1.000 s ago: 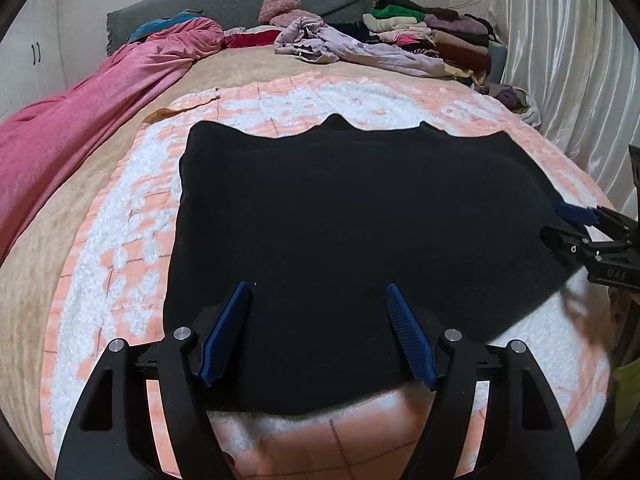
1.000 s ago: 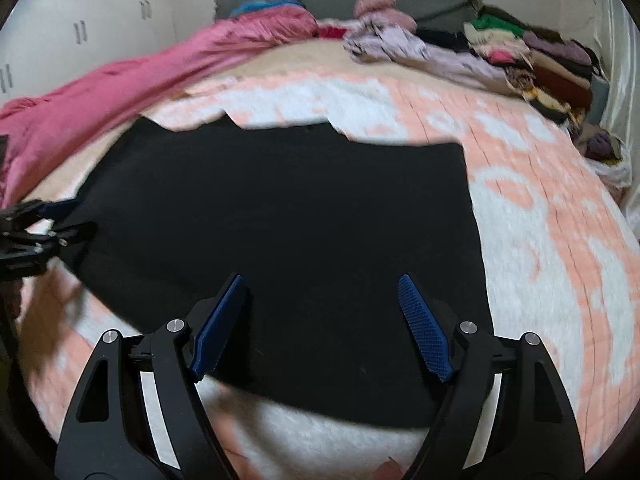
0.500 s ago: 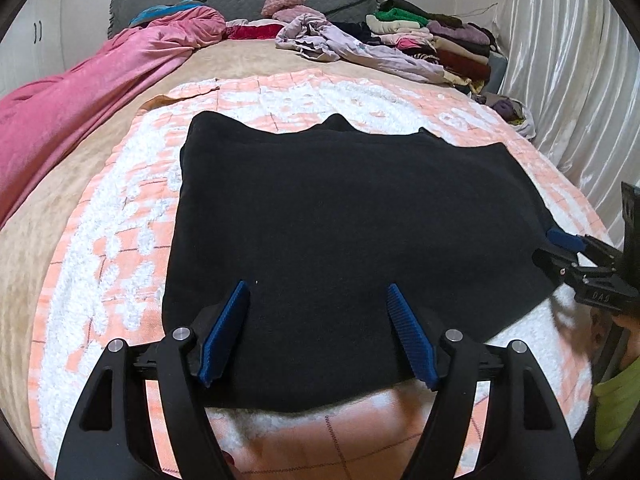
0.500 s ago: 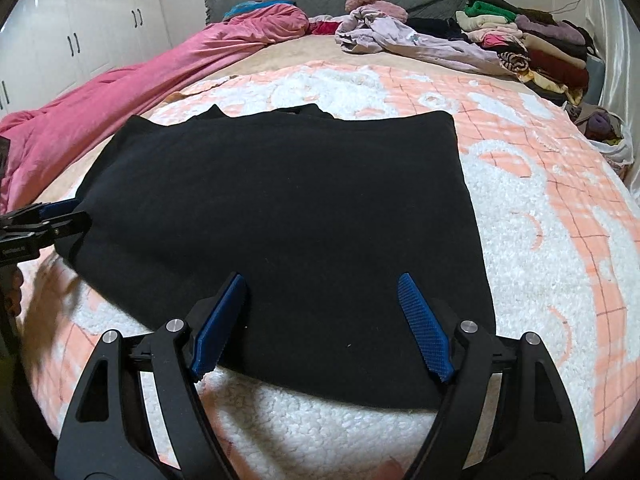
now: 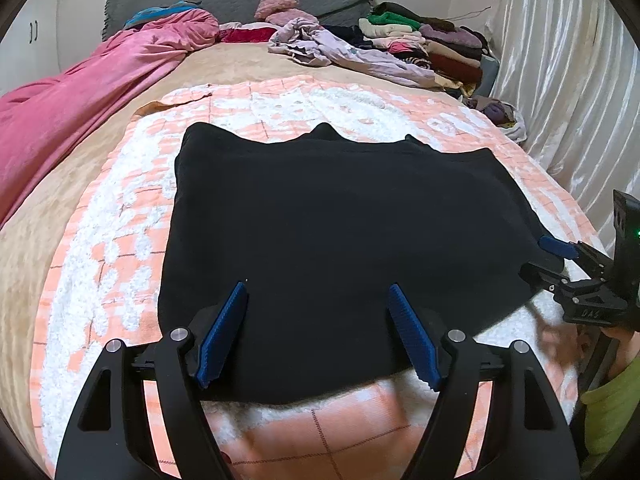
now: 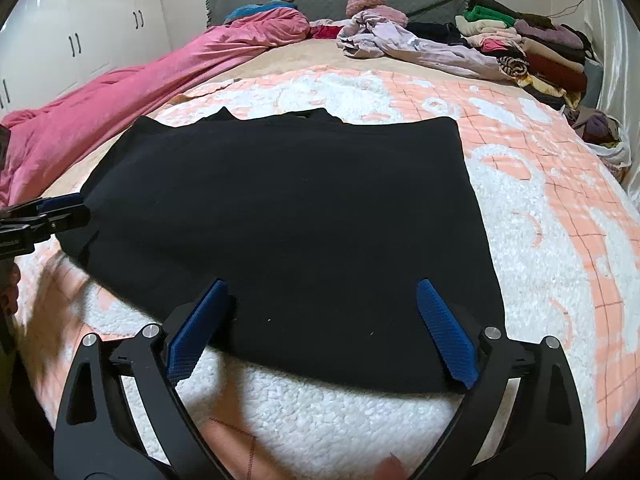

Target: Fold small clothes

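1. The black garment [image 5: 340, 248] is spread flat in the middle of the peach-and-white blanket [image 5: 100, 264], with its near hem just ahead of both claws and a notched edge on the far side.
2. The left gripper [image 5: 318, 332] is seen with its jaws standing wide and nothing pinched. They've just been opening, with only the near hem lying below the gap.
3. Same deal for the right gripper [image 6: 322, 328]: jaws spread really wide, just opened further, nothing clamped, cloth only underneath.
4. Soft, light and floppy handling is to be expected, probably a fleecy knit, so it'll sag and drag on the fuzzy blanket instead of sliding.
5. Best grabbed at the two near corners, so the hem can be lifted evenly and carried toward the far edge.
6. The pile of clothes [image 5: 432, 46] at far right is well apart.
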The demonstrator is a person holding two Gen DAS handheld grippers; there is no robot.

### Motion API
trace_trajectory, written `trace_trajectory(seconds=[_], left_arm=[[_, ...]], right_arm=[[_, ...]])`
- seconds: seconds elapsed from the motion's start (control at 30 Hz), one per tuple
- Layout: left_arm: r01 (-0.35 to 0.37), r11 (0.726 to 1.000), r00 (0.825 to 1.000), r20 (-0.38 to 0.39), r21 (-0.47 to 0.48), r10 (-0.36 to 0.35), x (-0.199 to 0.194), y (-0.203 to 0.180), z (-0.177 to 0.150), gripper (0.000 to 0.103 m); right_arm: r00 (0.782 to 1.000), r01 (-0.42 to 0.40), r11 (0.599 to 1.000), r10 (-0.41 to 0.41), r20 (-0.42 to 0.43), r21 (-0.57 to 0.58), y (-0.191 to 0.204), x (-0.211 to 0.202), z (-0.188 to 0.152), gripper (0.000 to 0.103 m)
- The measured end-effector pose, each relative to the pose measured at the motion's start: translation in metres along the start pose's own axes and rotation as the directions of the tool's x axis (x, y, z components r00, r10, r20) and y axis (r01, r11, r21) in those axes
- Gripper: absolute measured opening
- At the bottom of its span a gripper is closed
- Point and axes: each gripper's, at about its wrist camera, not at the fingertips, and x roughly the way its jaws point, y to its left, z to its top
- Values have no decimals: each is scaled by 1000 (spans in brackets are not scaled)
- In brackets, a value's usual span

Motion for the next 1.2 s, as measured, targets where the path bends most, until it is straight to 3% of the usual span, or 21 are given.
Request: trace_trajectory(seconds=[0.5,0.8,1.2], left_arm=[[16,1000,999,28,5,-16,-14,-1,8,95],[-6,998,998,62,-60,9,-24,29,19,95],[-6,988,997,69,-155,17,-26,68,28,95]], right_arm=[[999,2,1000,-2,46,-5,22,-21,0,94],[997,-56,986,64,50,-155,92,-25,4,94],[991,-102,922,126,40,-372,188,-12,6,94]])
